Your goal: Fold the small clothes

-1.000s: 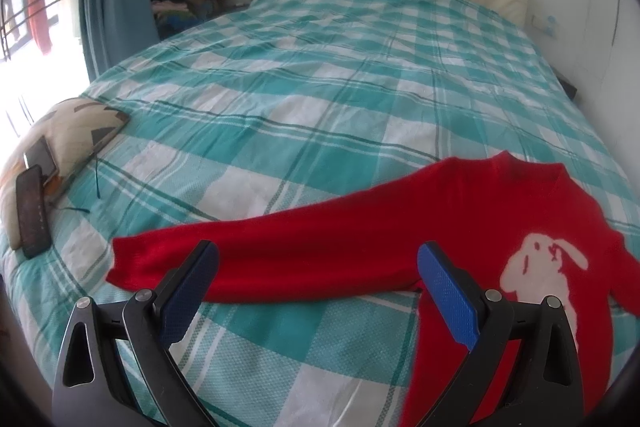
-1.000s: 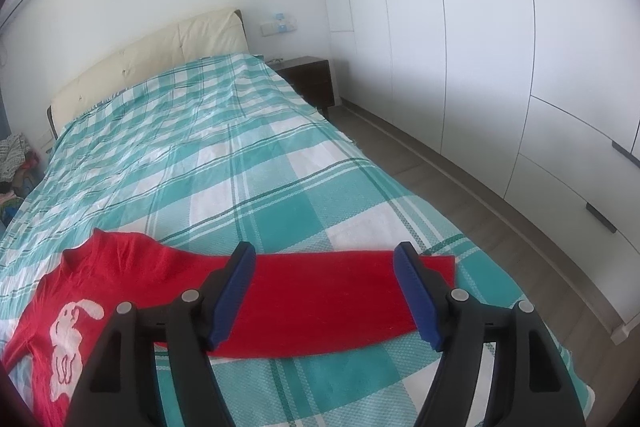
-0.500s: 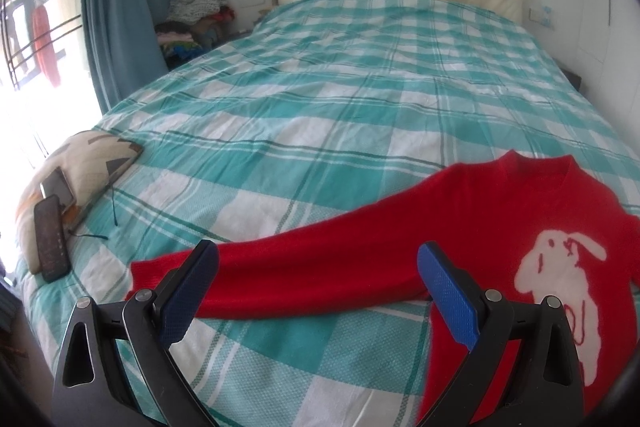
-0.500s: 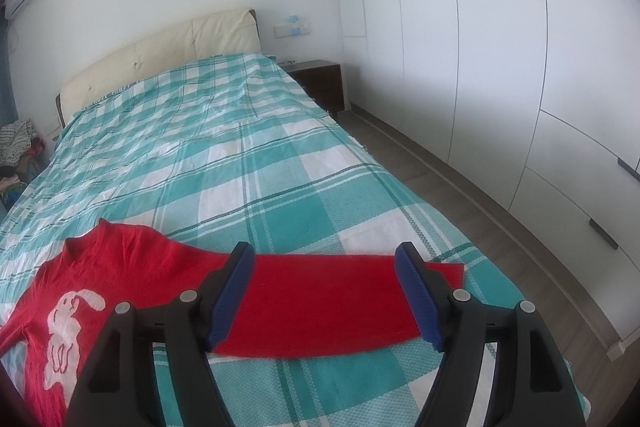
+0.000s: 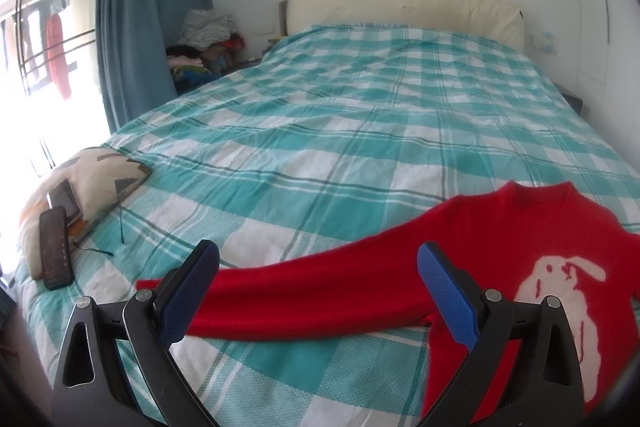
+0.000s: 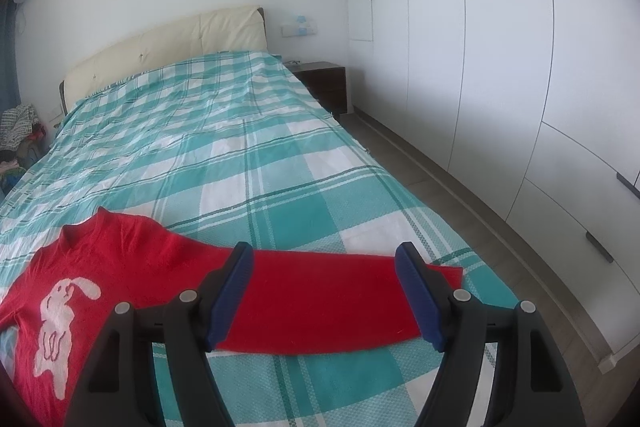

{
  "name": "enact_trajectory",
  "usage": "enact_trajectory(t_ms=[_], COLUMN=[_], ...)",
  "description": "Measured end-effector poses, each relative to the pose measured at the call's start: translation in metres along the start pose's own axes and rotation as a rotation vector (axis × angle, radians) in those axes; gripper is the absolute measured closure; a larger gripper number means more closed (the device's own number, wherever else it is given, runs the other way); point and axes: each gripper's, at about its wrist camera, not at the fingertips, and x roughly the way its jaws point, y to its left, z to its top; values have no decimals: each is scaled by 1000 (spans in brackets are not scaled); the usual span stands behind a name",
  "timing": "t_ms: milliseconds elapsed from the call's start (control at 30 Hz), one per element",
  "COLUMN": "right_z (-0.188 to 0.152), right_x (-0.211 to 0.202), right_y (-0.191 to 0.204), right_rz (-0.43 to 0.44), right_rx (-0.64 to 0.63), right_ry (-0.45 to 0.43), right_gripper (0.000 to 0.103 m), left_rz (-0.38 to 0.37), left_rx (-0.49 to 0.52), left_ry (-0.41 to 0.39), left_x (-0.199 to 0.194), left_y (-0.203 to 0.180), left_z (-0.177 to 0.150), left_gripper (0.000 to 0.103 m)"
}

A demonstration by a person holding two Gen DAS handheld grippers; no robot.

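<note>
A small red sweater (image 5: 500,239) with a white rabbit (image 5: 560,291) on the chest lies flat, front up, on the teal plaid bed (image 5: 360,115), both sleeves spread out sideways. My left gripper (image 5: 320,291) is open and empty, held above the sweater's left sleeve (image 5: 304,291). My right gripper (image 6: 326,291) is open and empty, held above the right sleeve (image 6: 328,303). The sweater's body shows in the right wrist view (image 6: 116,267). Its hem is out of frame.
A patterned cushion (image 5: 92,179) with a phone (image 5: 54,247) and a second device lies at the bed's left edge. Curtain (image 5: 148,7) and a clothes pile (image 5: 204,47) stand left; white wardrobes (image 6: 500,67) and a nightstand (image 6: 324,83) stand right of the bed.
Both grippers have pulled back and risen a little, tilting up, so more of the room shows. The sweater has not moved. Both stay open.
</note>
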Motion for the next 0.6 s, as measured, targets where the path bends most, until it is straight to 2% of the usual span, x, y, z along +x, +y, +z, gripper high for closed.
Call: enact_trajectory(t_ms=[233,400,500,600], right_z=[0,-1,-1,-1], right_x=[-4,-4,-3,-4], right_y=[5,13,12,10], right_rz=[-35,-116,-130,-148], right_rx=[-39,-100,-108,-111], right_ry=[-29,-36,-32,-39], right_gripper=[28,25,25,25], left_rz=[-35,-87,-136,-141], left_rx=[0,-43,-80,-120], left_ry=[42,79,98,96], left_x=[2,2,4,4], left_y=[-2,9,16,23], left_z=[0,-2,-2,-3], left_gripper=[3,0,0,0])
